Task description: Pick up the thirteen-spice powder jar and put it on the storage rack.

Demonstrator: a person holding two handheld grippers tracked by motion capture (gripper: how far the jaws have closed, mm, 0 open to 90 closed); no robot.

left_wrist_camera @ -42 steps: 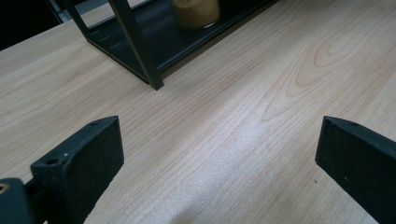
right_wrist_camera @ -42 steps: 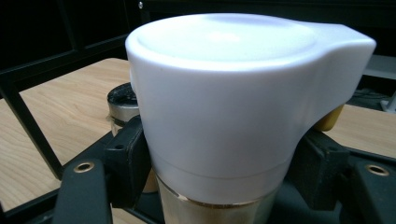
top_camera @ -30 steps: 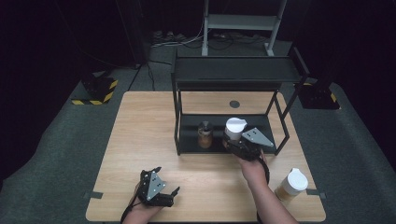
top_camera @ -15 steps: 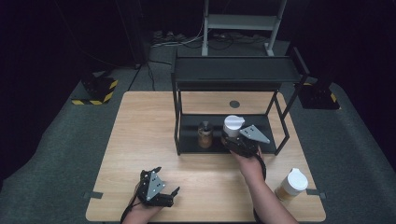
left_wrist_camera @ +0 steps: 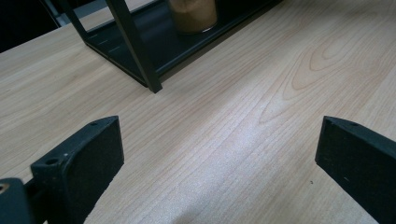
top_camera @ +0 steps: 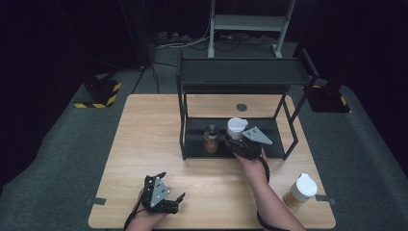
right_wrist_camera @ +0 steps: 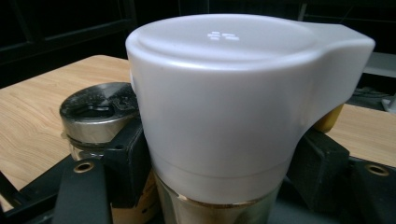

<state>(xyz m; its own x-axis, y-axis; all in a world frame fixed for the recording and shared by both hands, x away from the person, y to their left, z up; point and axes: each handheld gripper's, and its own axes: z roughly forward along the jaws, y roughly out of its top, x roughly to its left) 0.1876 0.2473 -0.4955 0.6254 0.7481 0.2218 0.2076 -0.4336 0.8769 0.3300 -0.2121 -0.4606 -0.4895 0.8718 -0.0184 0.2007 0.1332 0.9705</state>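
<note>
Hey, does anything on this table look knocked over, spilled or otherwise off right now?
Nothing stands out. The white-lidded jar sits upright between the right gripper jaws at the black rack's lower shelf, beside an upright spice jar. The paper cup stands upright with its lid on near the table's right front corner. No spills show.

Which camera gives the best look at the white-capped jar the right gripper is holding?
The right gripper view: the white-capped jar sits close up between the black jaws, cap and glassy body clear. The high view shows it small at the black metal rack, ahead of the right gripper.
</note>
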